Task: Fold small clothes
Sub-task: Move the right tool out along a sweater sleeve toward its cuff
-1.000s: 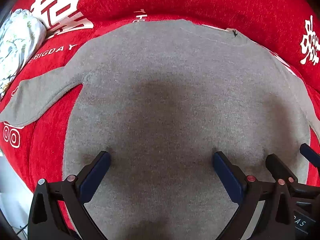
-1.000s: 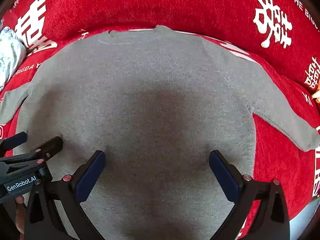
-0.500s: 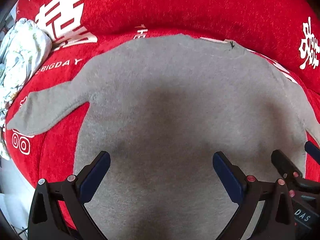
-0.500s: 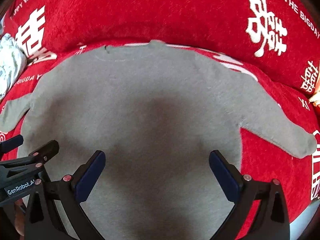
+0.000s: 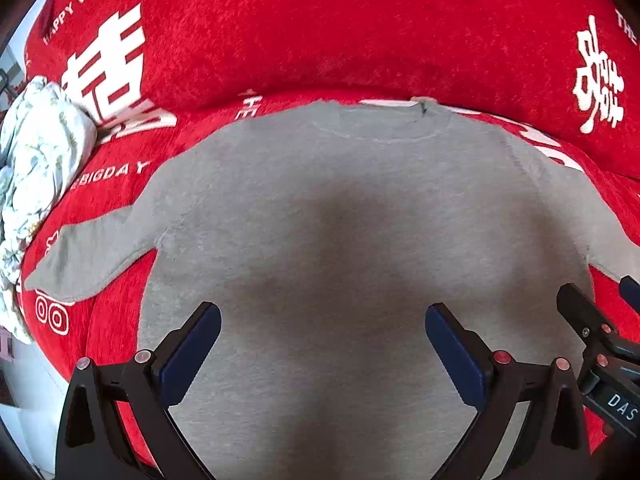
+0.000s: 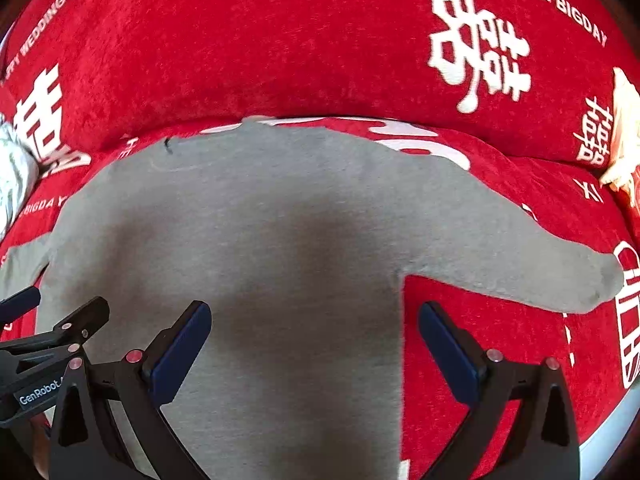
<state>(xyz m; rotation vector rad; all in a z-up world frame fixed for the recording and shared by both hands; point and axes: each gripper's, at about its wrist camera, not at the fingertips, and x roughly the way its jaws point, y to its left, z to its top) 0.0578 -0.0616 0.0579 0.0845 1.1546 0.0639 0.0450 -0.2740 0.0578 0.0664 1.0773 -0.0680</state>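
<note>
A small grey knit sweater [image 5: 360, 220] was laid flat on a red sofa cover [image 5: 320, 32], its neckline toward the backrest and both sleeves spread outward. A tiny dark mark was seen at the collar. The left gripper [image 5: 322, 344] and the right gripper [image 6: 314, 340] were held above its lower body, fingers spread wide and grasping nothing. White wedding lettering was printed on the cover, and a crumpled floral cloth [image 5: 36, 160] was left at its far left.
</note>
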